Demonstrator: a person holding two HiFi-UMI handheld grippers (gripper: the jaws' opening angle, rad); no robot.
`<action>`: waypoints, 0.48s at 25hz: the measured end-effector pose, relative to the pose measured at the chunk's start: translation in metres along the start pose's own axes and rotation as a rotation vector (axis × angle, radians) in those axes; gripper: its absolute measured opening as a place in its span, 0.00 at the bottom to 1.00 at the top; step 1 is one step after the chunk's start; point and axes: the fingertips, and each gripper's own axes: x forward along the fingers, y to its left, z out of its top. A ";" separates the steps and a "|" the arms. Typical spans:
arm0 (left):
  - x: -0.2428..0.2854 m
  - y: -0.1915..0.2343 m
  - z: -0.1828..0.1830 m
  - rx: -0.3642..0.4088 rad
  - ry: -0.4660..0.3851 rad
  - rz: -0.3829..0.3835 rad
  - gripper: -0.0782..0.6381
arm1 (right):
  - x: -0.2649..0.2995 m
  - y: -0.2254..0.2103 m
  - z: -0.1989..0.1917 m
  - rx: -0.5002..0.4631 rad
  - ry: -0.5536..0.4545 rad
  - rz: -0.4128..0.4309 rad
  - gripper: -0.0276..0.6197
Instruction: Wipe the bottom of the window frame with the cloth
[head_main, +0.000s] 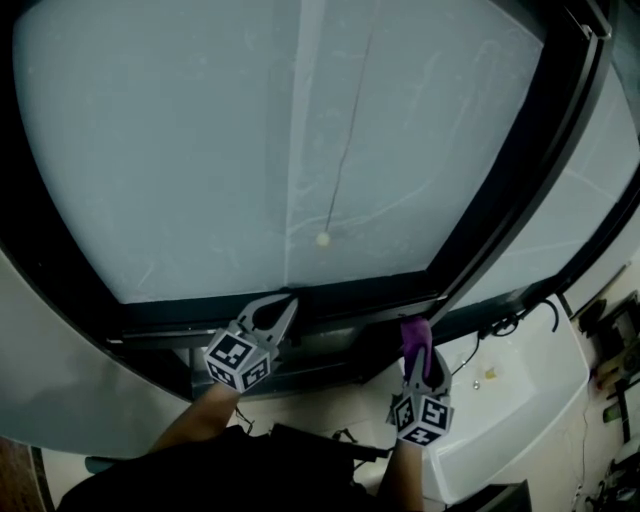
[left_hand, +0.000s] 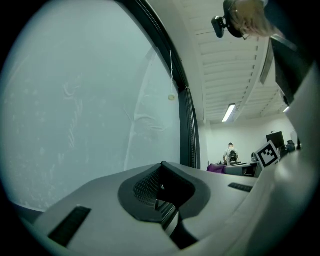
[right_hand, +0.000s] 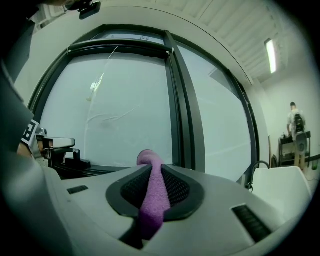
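Inspector: Forearms are registered nearest the lens, at the lower edge of the head view: the left forearm and the right forearm. Each is continued by a marker cube, the left cube and the right cube.

Operator: How is the left gripper to be reported?

Inspector: The left gripper is held with its jaws brought together and nothing between them, as confirmed in the left gripper view. Its tip is pointed at the bottom rail of the window frame, just beside it. Contact cannot be confirmed.

Operator: And the right gripper?

Inspector: The right gripper is clamped on the cloth. In the right gripper view a purple strip is seen pinched between the ribbed pads. A rounded fold is projected past the tips, and the remainder is trailed back toward the camera.

Operator: Where is the cloth located relative to the frame?

Inspector: It is positioned at the bottom rail, near the foot of the dark mullion and to its left. Whether the rail is touched cannot be determined.

Operator: What else is noted?

Inspector: A frosted glass pane is enclosed above the rail. A thin cord is hung in front of it, ended by a small pale bead. The two grippers are set well apart along the rail.
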 end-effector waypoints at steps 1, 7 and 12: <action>0.000 0.000 0.000 -0.002 -0.001 -0.002 0.11 | -0.002 0.000 0.001 -0.011 0.002 -0.008 0.14; 0.000 0.002 0.002 -0.011 -0.011 0.006 0.11 | -0.010 -0.004 0.003 -0.017 0.007 -0.032 0.14; 0.000 0.000 0.001 -0.005 -0.008 -0.001 0.11 | -0.014 -0.009 -0.001 -0.018 0.018 -0.038 0.14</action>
